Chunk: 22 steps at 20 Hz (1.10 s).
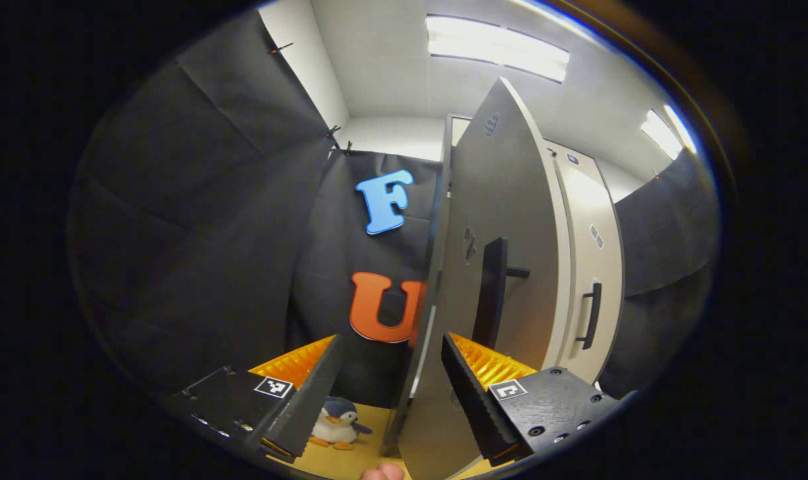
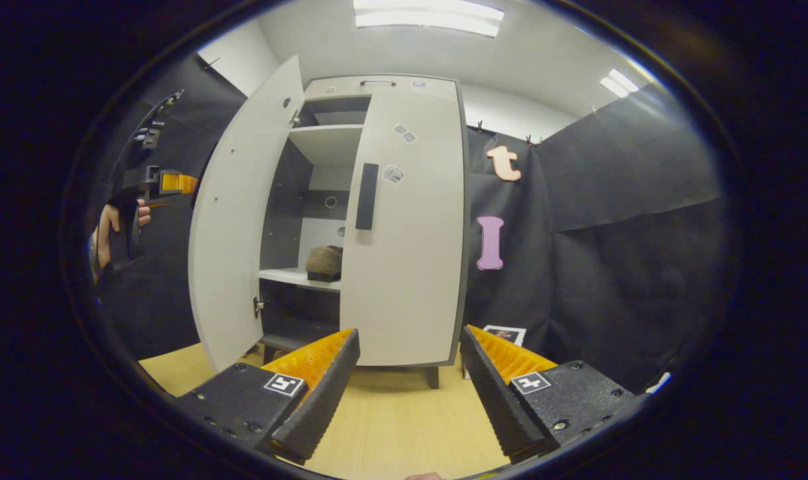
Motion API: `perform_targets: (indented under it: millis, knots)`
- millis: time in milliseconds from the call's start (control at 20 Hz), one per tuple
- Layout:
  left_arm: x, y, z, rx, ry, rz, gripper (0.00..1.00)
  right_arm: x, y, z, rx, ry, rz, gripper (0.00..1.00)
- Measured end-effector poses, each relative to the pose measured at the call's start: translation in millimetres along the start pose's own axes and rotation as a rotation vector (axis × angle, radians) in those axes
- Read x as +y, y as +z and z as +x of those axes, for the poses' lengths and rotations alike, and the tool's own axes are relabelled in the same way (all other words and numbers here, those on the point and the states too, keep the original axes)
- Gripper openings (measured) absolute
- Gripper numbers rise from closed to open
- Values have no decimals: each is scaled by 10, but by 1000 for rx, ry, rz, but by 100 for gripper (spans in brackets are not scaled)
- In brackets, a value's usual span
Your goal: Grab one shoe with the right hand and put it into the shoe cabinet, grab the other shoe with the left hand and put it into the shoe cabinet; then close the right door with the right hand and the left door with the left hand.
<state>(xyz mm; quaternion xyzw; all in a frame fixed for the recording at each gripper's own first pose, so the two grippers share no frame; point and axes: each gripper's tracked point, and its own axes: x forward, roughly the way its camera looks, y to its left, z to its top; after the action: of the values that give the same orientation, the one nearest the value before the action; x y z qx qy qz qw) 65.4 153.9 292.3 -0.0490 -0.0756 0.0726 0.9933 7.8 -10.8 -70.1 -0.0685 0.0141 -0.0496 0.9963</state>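
I am seeing one shoe [image 2: 325,262], brownish and fuzzy-looking with a dark sole, sitting on the middle shelf [image 2: 300,277] inside the shoe cabinet [image 2: 377,83]. The cabinet is pale grey with a darker interior; its right door [image 2: 404,253] is lying closed across the front, a dark vertical handle [image 2: 367,196] on it, while the left door [image 2: 234,233] is standing swung open. Small stickers are showing on the right door, too small for me to read. In the left gripper view I am looking at the left door edge-on, its dark handle [image 1: 491,293] facing me, and its edge is sitting between the spread fingers of my left tool [image 1: 394,400], which is open and pressing on nothing. A penguin plush [image 1: 337,423] is lying on the wooden floor [image 1: 371,460] below. My right tool [image 2: 411,393] is hanging open too, holding nothing, over the floor in front of the cabinet. A hand [image 2: 107,233] holding the left tool is showing far left in the right gripper view
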Motion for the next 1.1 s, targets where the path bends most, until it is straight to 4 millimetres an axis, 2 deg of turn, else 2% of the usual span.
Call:
perform_targets:
  millis: [250, 400, 500, 650, 900, 950, 1100]
  knots:
    - [-660, -98, 144, 6, -108, 14, 91, -142, 48, -39, -5, -31, -14, 98]
    - [-1067, -184, 354, 22, -172, -14, 92, -238, 62, -136, -9, -59, -17, 98]
    - [-1220, -218, 475, 28, -185, -37, 92, -301, 41, -183, -5, -76, -16, 98]
    - [-1245, -211, 480, 22, -173, -50, 92, -385, 52, -211, -6, -96, -14, 98]
    - [-1143, -129, 314, 10, -153, -7, 92, -408, 14, -217, 3, -101, -16, 98]
    - [-1110, -142, 251, 13, -148, 8, 92, -406, 10, -205, 3, -98, -15, 98]
    - [-1010, -211, -131, 16, -142, 36, 92, -306, -12, -184, 6, -72, -9, 98]
